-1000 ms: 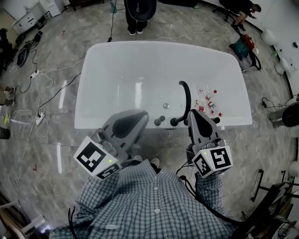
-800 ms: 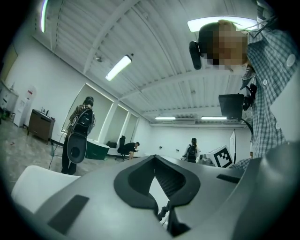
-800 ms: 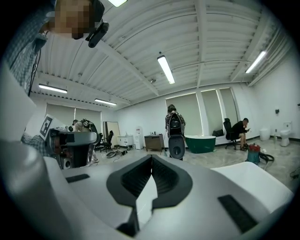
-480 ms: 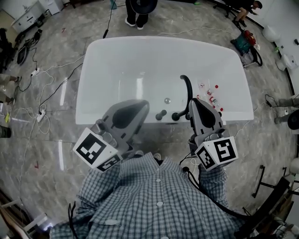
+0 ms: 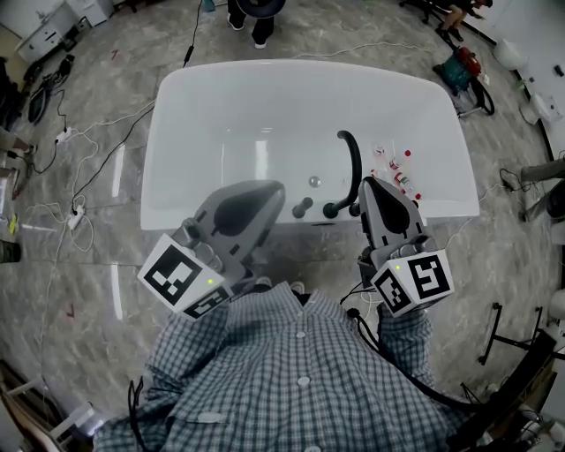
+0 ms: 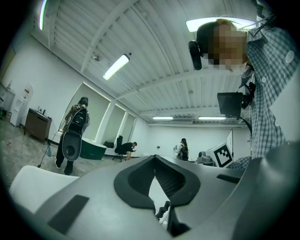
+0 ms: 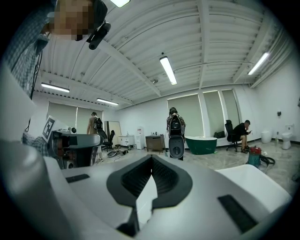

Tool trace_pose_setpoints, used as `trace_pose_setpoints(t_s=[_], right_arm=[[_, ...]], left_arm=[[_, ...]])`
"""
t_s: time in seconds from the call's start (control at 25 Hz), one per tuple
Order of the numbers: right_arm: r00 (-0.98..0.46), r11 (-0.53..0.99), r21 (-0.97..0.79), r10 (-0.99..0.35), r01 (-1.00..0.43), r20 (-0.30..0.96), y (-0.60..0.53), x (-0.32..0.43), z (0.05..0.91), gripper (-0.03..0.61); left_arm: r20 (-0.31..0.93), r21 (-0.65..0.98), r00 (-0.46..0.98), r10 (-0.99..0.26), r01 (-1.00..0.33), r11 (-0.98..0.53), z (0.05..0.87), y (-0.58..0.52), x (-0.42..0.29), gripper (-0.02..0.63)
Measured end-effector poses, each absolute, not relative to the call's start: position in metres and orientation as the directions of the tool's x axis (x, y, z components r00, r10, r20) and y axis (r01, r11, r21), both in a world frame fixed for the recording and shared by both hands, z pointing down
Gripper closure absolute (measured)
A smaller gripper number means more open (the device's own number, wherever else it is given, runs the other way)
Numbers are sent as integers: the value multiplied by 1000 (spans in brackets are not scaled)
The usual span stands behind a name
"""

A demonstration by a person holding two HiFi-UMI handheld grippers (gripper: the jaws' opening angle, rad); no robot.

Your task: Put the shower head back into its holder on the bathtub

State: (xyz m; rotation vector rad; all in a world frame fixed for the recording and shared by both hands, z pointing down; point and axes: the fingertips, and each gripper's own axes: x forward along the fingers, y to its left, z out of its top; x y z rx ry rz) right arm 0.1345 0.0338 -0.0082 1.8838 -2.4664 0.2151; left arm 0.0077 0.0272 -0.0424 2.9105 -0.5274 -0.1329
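Against a second ago, the tub (image 5: 300,66) sits higher in the head view and the standing person (image 5: 252,18) beyond it is nearly cut off. Both grippers have barely shifted. There is one tub, with one black spout (image 5: 354,159) and two black knobs (image 5: 302,208) on its near rim. A cluster of small bottles (image 5: 397,177), too small to count, lies by its near right corner. Of the two grippers, the left gripper (image 5: 275,186) and right gripper (image 5: 366,184) both have jaws closed on nothing, over the near rim. I cannot pick out the shower head.

Place: a large test hall or lab, not a home bathroom.
Floor: marble-look tiles (image 5: 97,265) strewn with cables (image 5: 106,168).
Fixtures: white bathtub (image 5: 300,72) standing free mid-room; green tub (image 7: 201,144) further off.
Ceiling: ribbed panels (image 7: 140,37), strip lights (image 7: 168,70).
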Motion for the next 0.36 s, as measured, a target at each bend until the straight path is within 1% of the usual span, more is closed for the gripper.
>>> trace_pose_setpoints(t_s=[0.36], right_arm=[[-286,275,-107,-951,-956,117,41,123,9,560]], left_arm=[[-52,185,926,-374,-359,-915,-33,34,-5,606]])
